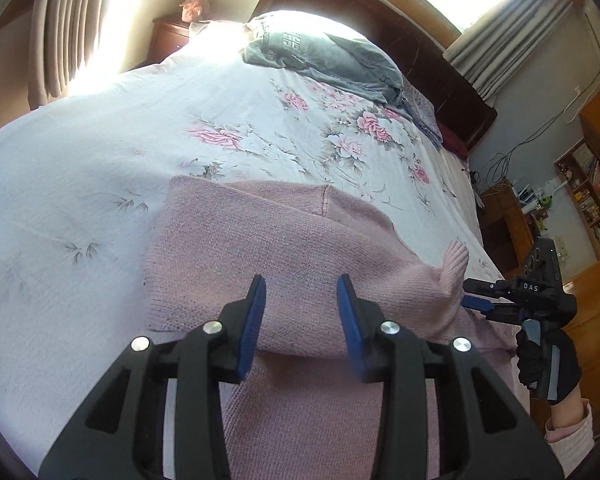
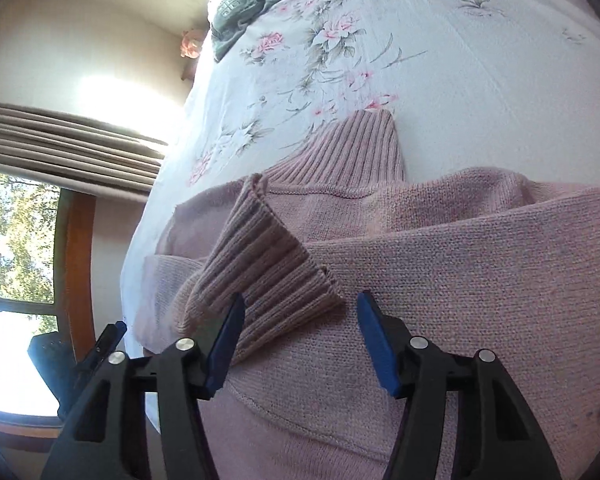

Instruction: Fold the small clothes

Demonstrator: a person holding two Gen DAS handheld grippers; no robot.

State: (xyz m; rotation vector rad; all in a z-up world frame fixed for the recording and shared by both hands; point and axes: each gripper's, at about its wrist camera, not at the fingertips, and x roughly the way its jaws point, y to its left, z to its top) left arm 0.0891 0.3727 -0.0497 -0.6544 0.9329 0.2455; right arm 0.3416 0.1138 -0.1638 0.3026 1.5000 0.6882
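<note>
Pink sweater point(image 1: 284, 240) flat on bed point(image 1: 80, 200), sleeve cuff point(image 2: 260, 256) laid across body for folding. Left claw point(image 1: 301, 312) & right claw point(image 2: 300, 332) spread, pinching nothing, poised over knit.

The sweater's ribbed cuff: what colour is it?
Dusty pink cuff, clearest in the right wrist view.

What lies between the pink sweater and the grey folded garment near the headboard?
Only bare floral bedsheet lies between the pink sweater and the grey garment. The left wrist view shows the whole stretch.
</note>
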